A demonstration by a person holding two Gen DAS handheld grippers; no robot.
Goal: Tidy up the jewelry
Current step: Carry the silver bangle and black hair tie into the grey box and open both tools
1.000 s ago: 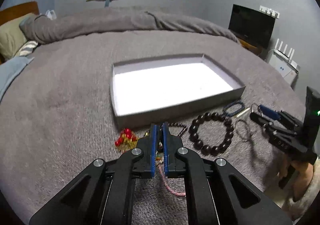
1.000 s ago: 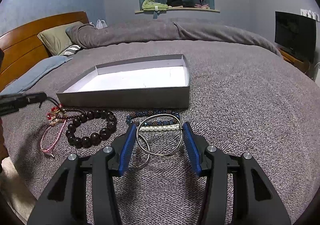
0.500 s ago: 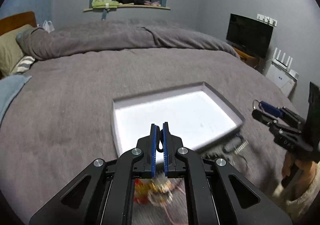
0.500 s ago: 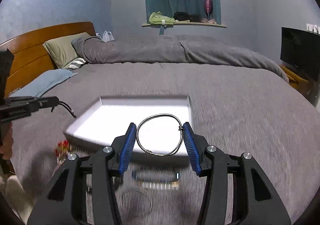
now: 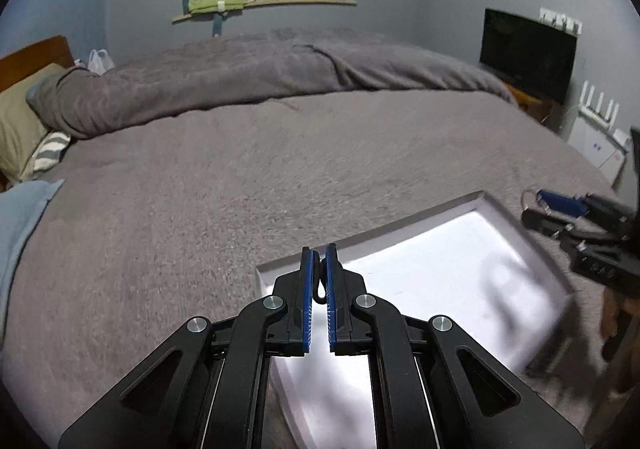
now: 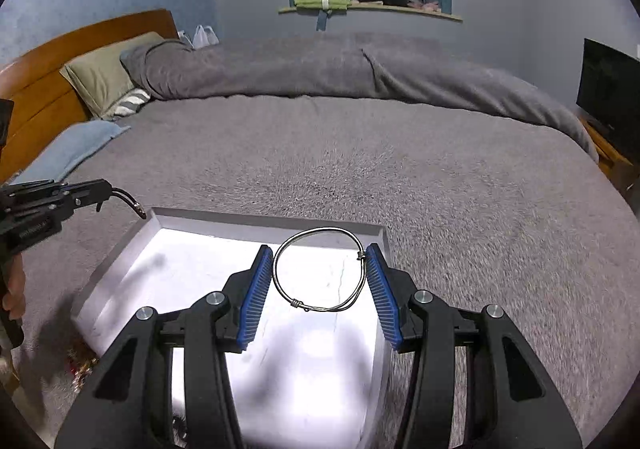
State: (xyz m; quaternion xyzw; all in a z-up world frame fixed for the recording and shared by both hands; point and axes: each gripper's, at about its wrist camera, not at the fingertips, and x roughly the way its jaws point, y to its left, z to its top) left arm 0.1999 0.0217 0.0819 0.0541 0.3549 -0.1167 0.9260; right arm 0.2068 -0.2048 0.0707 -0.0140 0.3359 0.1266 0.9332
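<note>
Tongs [image 6: 320, 277] now over blurred tray [image 6: 120, 261]

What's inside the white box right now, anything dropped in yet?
The visible floor of the white box looks bare, only shadows. The wire bangle hangs above it, clamped in the right gripper. The box's near part is hidden behind both grippers' bodies.

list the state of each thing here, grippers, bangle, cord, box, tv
left gripper: shut on a thin dark cord, over the box
dark cord: pinched, its end sticks out past the jaws
right gripper: shut on the wire bangle
wire bangle: held across its width, lifted over the box
white box: open, nothing visible inside
tv: screen dark
</note>
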